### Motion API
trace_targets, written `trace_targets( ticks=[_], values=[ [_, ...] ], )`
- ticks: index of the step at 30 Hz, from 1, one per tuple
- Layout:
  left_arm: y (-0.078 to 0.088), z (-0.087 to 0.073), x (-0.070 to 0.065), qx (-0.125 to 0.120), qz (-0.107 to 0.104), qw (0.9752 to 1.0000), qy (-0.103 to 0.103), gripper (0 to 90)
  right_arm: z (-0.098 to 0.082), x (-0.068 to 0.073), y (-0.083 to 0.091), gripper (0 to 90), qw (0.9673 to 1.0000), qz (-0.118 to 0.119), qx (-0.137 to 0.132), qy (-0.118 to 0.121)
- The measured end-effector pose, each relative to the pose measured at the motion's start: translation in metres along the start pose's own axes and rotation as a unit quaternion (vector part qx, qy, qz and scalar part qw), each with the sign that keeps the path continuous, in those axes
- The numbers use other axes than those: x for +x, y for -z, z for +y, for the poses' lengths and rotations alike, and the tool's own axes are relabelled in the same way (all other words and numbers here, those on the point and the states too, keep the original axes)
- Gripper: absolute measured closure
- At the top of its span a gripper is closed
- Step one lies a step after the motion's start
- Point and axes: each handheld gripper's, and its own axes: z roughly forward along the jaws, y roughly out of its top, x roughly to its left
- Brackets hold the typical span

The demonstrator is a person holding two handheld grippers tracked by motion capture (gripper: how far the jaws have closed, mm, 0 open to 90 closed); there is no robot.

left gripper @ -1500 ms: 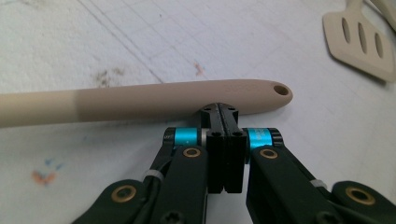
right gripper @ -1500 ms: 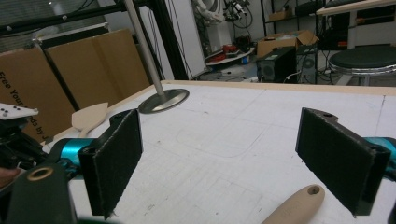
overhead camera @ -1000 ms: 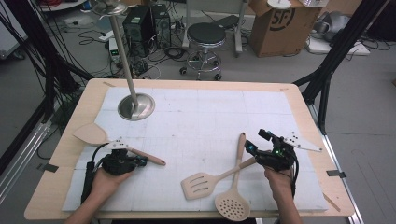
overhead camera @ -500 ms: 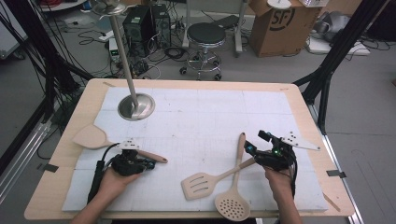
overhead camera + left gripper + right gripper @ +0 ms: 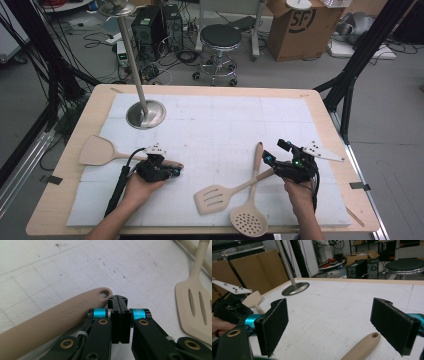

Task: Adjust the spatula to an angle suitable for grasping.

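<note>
A plain wooden spatula (image 5: pixel 96 150) lies at the left of the white mat, its handle (image 5: pixel 50 325) running right. My left gripper (image 5: pixel 172 170) sits by that handle's holed end; in the left gripper view its jaws (image 5: pixel 118 300) are shut together with nothing between them, and the handle lies just beside them. A slotted spatula (image 5: pixel 215 197) (image 5: pixel 192 307) and a round skimmer (image 5: pixel 248 222) lie crossed at the right. My right gripper (image 5: pixel 274 150) (image 5: pixel 337 325) stands wide open over the skimmer's handle end (image 5: pixel 363 347), not touching it.
A metal stand with a round base (image 5: pixel 146 114) (image 5: pixel 295 288) rises at the back left of the mat (image 5: pixel 225 120). The wooden table's edge (image 5: pixel 345 150) runs close to the right hand. A stool and boxes stand beyond the table.
My left gripper has slid to the right along the plain spatula's handle, toward its end. The right gripper has kept still.
</note>
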Motion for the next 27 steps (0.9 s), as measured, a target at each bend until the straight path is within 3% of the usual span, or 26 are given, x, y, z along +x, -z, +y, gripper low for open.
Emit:
trace_targets(
  ticks=[8, 10, 13, 19, 25, 27],
  values=[
    [-0.009, 0.01, -0.002, -0.023, 0.026, 0.9993, -0.011, 90.0, -0.001, 0.001, -0.001, 13.9, 1.0, 0.001, 0.003, 0.0],
    [-0.015, 0.019, -0.001, -0.037, 0.036, 0.9986, -0.011, 90.0, 0.0, 0.001, -0.002, 13.9, 1.0, 0.001, 0.001, 0.002],
    [-0.018, 0.022, 0.0, -0.042, 0.027, 0.9988, 0.002, 90.0, 0.0, 0.001, 0.0, 13.9, 1.0, 0.0, 0.003, 0.002],
    [-0.023, 0.019, -0.007, -0.003, 0.019, 0.9995, -0.025, 90.0, -0.002, -0.002, 0.003, 13.9, 1.0, -0.005, 0.003, -0.002],
    [-0.024, 0.019, -0.006, -0.007, 0.016, 0.9998, -0.012, 90.0, -0.001, -0.002, 0.007, 14.0, 1.0, -0.007, -0.004, -0.001],
    [-0.019, 0.018, -0.01, 0.015, 0.02, 0.9992, -0.031, 90.0, -0.001, -0.002, 0.008, 13.9, 1.0, -0.008, -0.004, -0.003]
  ],
)
